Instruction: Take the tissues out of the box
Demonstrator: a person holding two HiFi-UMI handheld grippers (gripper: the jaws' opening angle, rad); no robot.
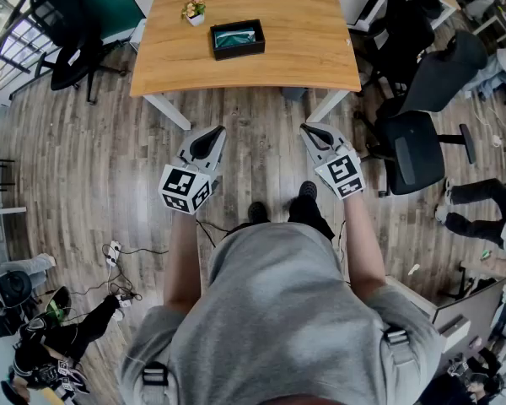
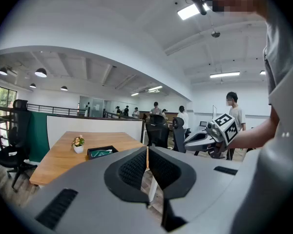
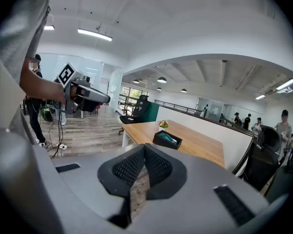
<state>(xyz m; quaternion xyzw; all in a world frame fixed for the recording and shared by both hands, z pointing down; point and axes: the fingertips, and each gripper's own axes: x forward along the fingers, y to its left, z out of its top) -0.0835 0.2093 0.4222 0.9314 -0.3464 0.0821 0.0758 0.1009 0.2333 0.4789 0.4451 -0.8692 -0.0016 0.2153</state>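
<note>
- A person stands on the wooden floor [image 1: 101, 167] well short of the bench [image 1: 304, 49], one claw in each hand, both held at waist height and aimed at the far end of the room.
- The left claw [image 1: 216, 132] is fully closed, its ribbed pads meeting in a thin seam with nothing between them. The right claw [image 1: 307, 130] is the same: pads together and empty.
- The black box [image 1: 238, 52] sits open-topped near the middle of the bench. A teal pack, likely the tissues [image 1: 236, 36], lies inside it, untouched.
- A small flower pot [image 1: 194, 11] stands just beside the box on its left, close enough that a reach from that side could knock it.
- Both claws are well apart from the box, so the task looks not yet begun. The level, forward-pointing hold reads as a ready stance, not a reach.
- Before any grab, the person would need to step up to the bench and open at least one claw.
- Office chairs [image 1: 413, 146] crowd the right side of the bench, which leaves the near edge as the clearest way in.
</note>
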